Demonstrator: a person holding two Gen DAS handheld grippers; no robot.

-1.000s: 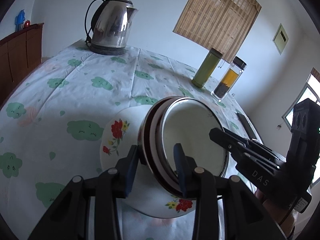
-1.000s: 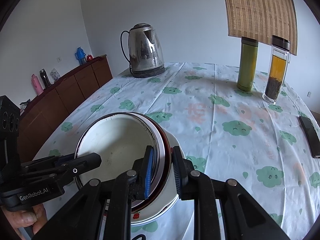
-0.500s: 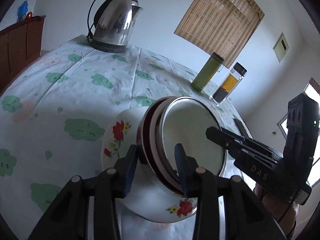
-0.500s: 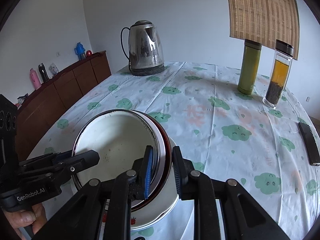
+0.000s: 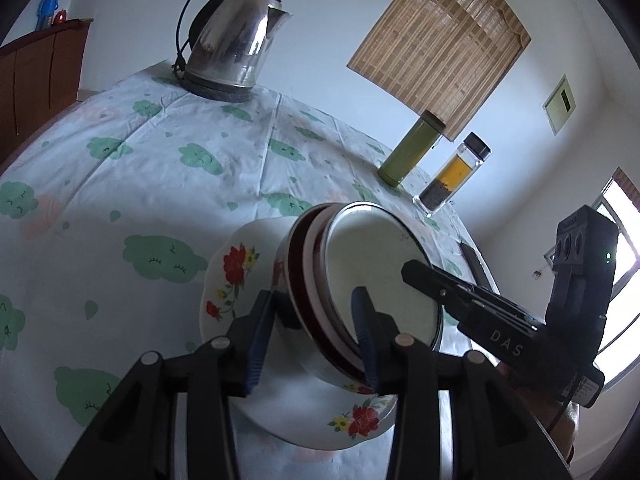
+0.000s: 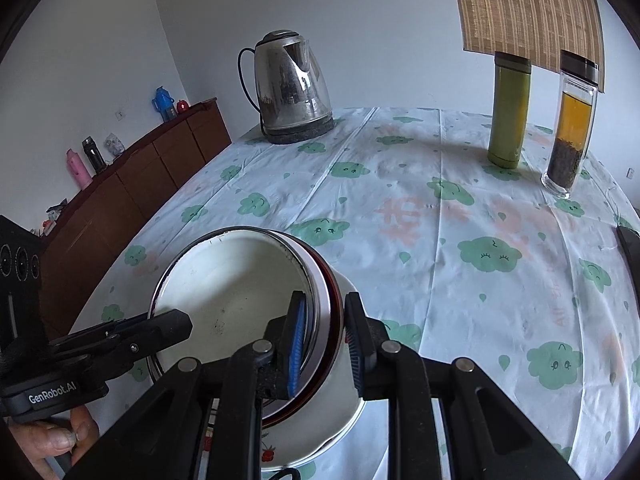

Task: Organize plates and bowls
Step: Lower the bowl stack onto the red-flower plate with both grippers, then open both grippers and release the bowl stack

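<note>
Pale walls (image 6: 360, 8) enclose the room. A bamboo blind (image 5: 440, 44) hangs on the far wall. A brown wooden sideboard (image 6: 132, 188) lines the left wall; a bright window (image 5: 622, 240) glows at right.

This place is a home, probably a dining room. The table (image 6: 460, 216) is covered with a white cloth printed with green clouds, and a steel electric kettle (image 6: 294, 88) stands on it, together with a green flask (image 6: 509, 110) and a clear tea bottle (image 6: 570, 124). A brown wooden sideboard (image 6: 132, 184) along the white wall carries thermos flasks, and a bamboo blind (image 5: 438, 44) hangs on the wall.
</note>
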